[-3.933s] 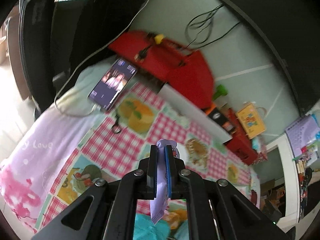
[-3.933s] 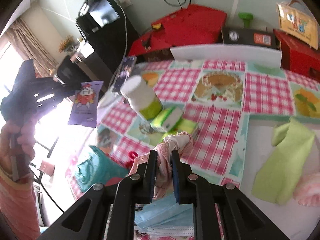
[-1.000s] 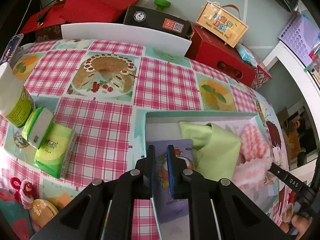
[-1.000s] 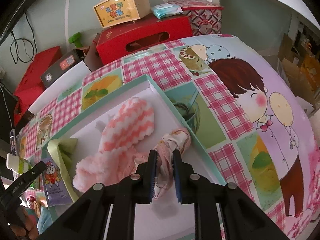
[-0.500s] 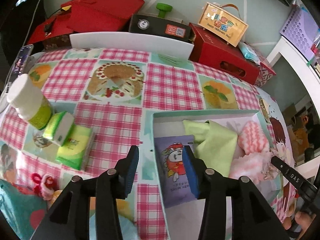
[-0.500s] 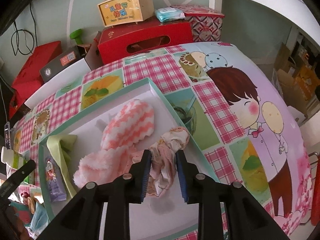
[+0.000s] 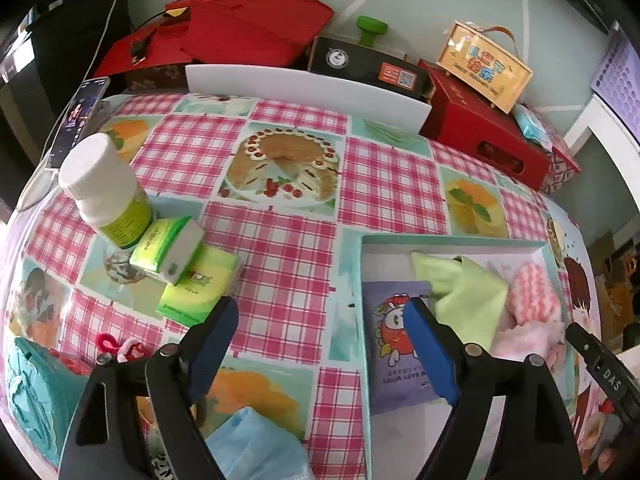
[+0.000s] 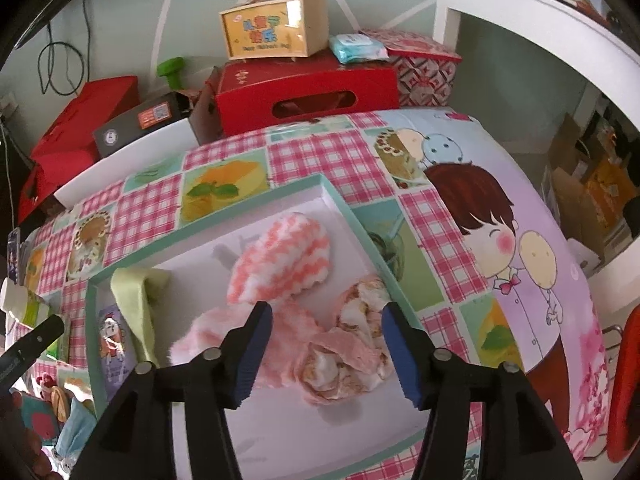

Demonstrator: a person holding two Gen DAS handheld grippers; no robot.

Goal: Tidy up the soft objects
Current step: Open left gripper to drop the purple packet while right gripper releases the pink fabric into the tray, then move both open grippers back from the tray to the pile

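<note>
A teal-rimmed white tray lies on the checked tablecloth. In it lie a purple cartoon packet, a green cloth, a pink-and-white striped cloth, a fluffy pink cloth and a crumpled pink fabric piece. My left gripper is open and empty above the tray's left edge. My right gripper is open and empty above the crumpled fabric.
Left of the tray stand a white bottle, two green tissue packs, a blue face mask, a teal pouch and a red trinket. Red boxes and a white board line the back.
Both grippers opened wide and pulled back. The left let go of the purple packet and the right let go of the crumpled pink fabric; both now lie in the tray.
</note>
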